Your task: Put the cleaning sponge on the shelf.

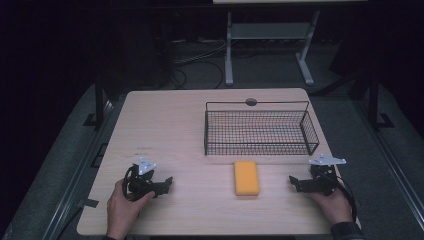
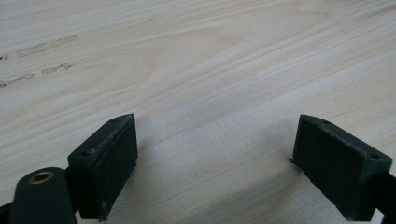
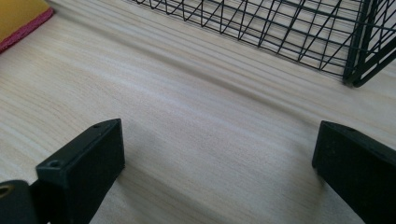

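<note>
A yellow sponge [image 1: 246, 178] lies flat on the wooden table [image 1: 175, 130], just in front of a black wire basket [image 1: 260, 131]. My left gripper [image 1: 168, 183] rests on the table at the front left, held by a hand, its jaws pointing right toward the sponge. In the left gripper view, the left gripper [image 2: 215, 161] is open over bare wood. My right gripper [image 1: 292, 181] sits at the front right, pointing left toward the sponge. In the right gripper view, the right gripper [image 3: 217, 163] is open, with the sponge's corner [image 3: 18, 18] at the upper left and the basket [image 3: 289, 32] ahead.
The basket holds nothing that I can see. A round cable hole [image 1: 251, 102] sits at the table's far edge. Beyond the table stands a white-legged frame [image 1: 270, 45] with cables on the dark floor. Faint marks [image 2: 44, 46] show on the wood.
</note>
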`<state>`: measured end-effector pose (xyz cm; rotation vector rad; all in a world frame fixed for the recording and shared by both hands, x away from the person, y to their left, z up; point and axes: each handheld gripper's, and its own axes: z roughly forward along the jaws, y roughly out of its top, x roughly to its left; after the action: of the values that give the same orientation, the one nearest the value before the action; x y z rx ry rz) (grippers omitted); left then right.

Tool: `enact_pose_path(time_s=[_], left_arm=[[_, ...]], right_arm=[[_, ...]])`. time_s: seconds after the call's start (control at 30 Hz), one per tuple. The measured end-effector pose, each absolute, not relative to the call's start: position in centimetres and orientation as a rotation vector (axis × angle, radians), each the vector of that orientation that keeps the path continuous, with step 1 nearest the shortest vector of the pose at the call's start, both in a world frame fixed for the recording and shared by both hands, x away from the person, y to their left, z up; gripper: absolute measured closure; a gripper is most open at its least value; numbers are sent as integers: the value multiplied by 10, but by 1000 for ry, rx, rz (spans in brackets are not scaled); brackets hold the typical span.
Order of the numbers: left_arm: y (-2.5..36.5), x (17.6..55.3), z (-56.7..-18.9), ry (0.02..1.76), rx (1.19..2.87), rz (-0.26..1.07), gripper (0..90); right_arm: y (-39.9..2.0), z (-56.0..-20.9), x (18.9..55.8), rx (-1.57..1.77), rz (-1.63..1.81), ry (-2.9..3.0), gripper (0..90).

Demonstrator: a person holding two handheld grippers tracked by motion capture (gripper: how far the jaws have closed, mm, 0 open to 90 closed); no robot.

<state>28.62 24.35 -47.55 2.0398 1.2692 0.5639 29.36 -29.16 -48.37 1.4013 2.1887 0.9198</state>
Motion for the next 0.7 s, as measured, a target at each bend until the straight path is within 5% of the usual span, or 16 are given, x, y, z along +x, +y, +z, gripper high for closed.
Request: enact_pose_path(time_s=[0.3, 0.47, 0.7], left_arm=[[243, 286, -475, 1270, 2039, 564, 128], [243, 286, -475, 1270, 2041, 564, 128], [243, 286, -476, 1271, 2038, 564, 128]], right_arm=[[-291, -482, 293, 1404, 909, 2199, 39], [-290, -476, 290, 1394, 885, 2237, 172], [-289, -466, 283, 1389, 898, 2268, 531]])
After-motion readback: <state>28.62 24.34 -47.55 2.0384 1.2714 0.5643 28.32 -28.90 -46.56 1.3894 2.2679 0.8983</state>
